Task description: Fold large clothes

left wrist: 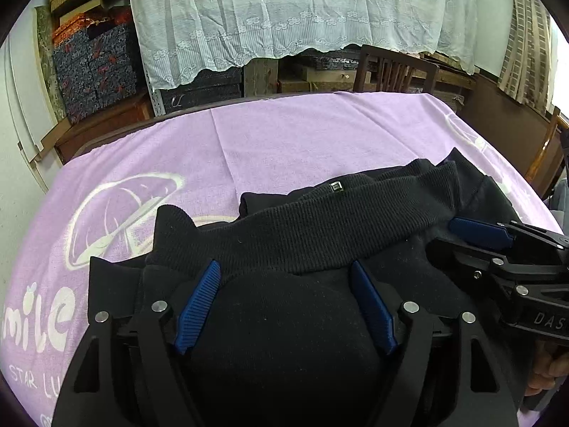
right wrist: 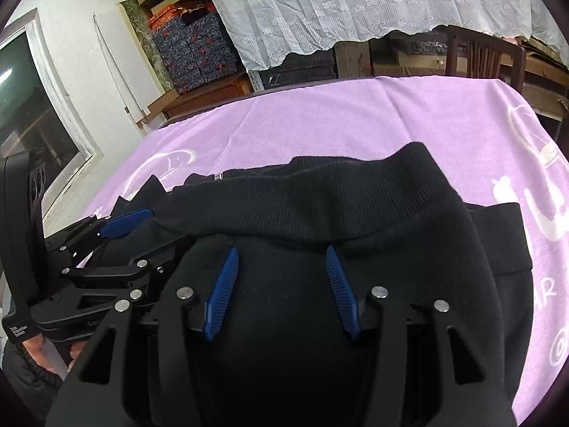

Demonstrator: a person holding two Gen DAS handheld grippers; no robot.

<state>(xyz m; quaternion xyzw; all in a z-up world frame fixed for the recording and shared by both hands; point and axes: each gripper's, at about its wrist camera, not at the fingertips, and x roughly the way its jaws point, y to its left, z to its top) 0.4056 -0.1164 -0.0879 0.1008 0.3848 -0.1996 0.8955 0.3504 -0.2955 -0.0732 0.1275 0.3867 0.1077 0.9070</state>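
— What writing can you read from where you sit?

— On my lilac cloth (left wrist: 284,135) I see "mile" and "STAR LU" in white beside a mushroom print (left wrist: 121,213). The other tool's body shows "DAS", cut off by the edge.

— And the garment?

— The black sweater (left wrist: 302,235) lies bunched on the cloth, its ribbed band (right wrist: 320,199) just ahead of both tools. My left gripper (left wrist: 284,270) has its blue fingers spread wide, fabric bulging between them, nothing pinched. My right gripper (right wrist: 281,252) is likewise released, straddling a mound of sweater.
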